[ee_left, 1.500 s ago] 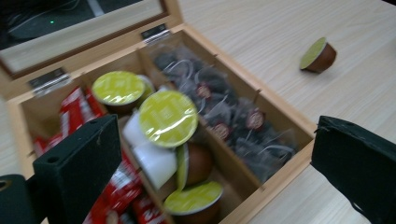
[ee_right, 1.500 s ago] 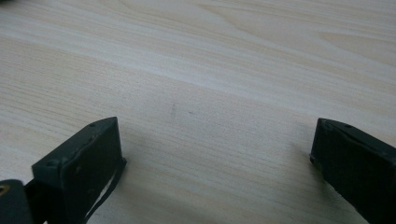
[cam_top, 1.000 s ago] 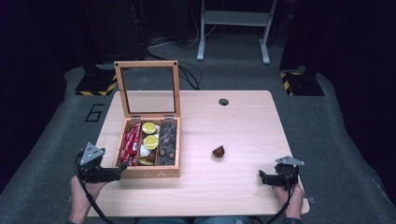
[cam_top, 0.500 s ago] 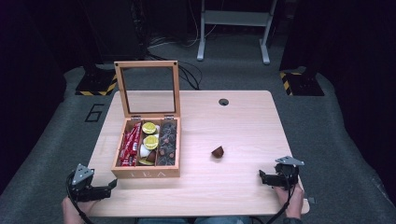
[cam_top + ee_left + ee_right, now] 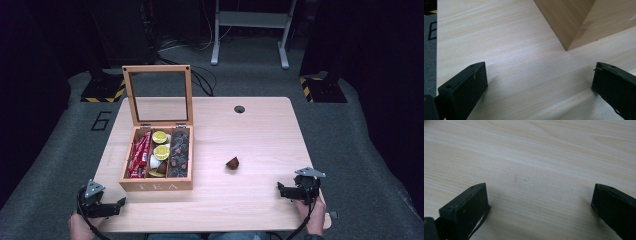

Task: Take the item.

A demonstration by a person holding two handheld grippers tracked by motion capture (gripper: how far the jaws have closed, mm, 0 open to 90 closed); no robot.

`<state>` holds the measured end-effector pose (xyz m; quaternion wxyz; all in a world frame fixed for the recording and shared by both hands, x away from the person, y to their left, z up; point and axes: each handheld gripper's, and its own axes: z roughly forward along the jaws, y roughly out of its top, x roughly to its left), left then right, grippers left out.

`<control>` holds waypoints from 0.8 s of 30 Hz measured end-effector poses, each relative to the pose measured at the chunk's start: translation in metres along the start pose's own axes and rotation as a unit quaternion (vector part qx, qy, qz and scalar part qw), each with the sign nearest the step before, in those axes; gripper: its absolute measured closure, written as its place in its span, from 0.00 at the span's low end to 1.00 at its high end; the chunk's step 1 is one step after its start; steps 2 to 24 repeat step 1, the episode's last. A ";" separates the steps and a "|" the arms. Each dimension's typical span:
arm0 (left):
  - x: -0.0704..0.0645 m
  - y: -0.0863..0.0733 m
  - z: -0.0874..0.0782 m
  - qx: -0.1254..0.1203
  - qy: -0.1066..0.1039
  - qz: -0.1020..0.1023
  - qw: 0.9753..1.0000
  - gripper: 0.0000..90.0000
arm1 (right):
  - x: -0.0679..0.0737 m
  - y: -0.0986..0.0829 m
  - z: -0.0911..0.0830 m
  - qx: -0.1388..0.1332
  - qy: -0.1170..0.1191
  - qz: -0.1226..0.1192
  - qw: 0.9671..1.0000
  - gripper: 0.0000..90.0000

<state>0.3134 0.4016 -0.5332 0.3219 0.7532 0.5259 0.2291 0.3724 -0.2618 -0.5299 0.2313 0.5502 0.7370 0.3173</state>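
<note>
A wooden tea box [image 5: 156, 186] with its glass lid raised stands on the left half of the table; it holds red sachets, yellow-topped capsules and dark capsules. A small brown capsule [image 5: 232, 162] lies alone right of the box. My left gripper [image 5: 121, 202] rests at the table's front left corner, open and holding nothing; a corner of the box [image 5: 571, 27] shows ahead of it in the left gripper view [image 5: 539, 82]. At the front right my right gripper [image 5: 280, 189] is open over bare wood [image 5: 539, 202].
The light wooden table [image 5: 260, 135] has a round cable hole [image 5: 239, 109] near its far edge. Grey carpet surrounds it, with a metal stand [image 5: 250, 30] and dark equipment behind. Bare tabletop lies between the two grippers.
My left gripper has drawn back from the box's left side toward the front left corner of the table. The right gripper has stayed where it was.
</note>
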 end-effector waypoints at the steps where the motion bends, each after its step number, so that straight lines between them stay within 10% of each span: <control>1: 0.001 -0.001 0.000 -0.003 -0.002 0.001 1.000 0.00 | 0.000 0.000 0.000 0.001 -0.002 0.001 1.000 0.00; 24: 0.001 -0.001 0.000 -0.003 -0.002 0.001 1.000 0.00 | 0.000 0.000 0.000 0.001 -0.002 0.001 1.000 0.00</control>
